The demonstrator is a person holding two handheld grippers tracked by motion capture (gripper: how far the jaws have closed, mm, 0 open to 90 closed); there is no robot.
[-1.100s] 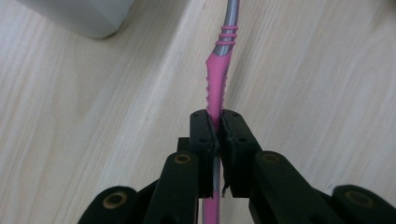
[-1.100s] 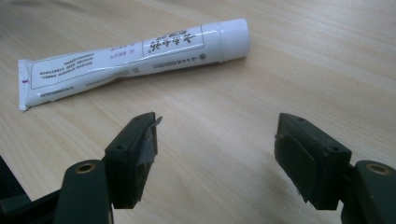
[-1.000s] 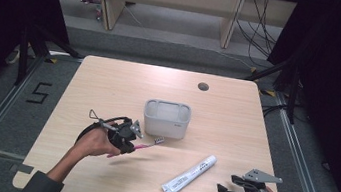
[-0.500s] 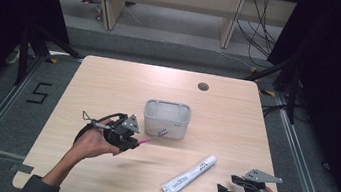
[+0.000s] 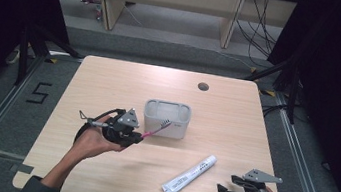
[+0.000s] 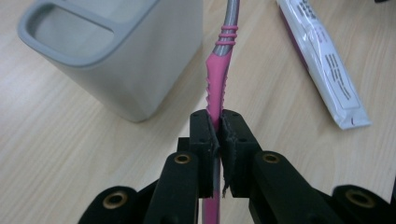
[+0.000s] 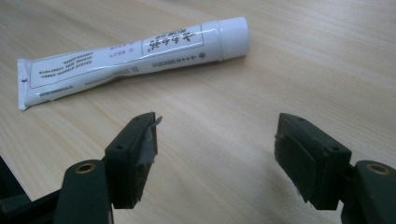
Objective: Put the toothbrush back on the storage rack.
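A: Two grippers work at a wooden table (image 5: 110, 82). What sits nearest the lower edge of the high view?

B: Lower right, the right gripper (image 5: 224, 190) rests low by the near edge. Its jaws stand wide apart with nothing between them. Just above and left of it lies a white tube (image 5: 190, 176), cap end pointing to the upper right.

A: And the left gripper?

B: Left of centre, the left gripper (image 5: 138, 138) is clamped tight on the pink handle of a toothbrush (image 5: 154, 129). In the left gripper view the pads pinch the handle low down, and the brush runs up and away from them. In the high view its bristle end sits just at the front wall of a grey holder (image 5: 167, 118), which stands upright at the table's centre.

A: How should the brush go in?

B: My judgement: lift until the head clears the rim, tip the brush steeper, then centre it over the opening before lowering. The grip is far from the head, so the tip will swing; slow moves help. The holder looks light, and a knock on its wall could shift it.
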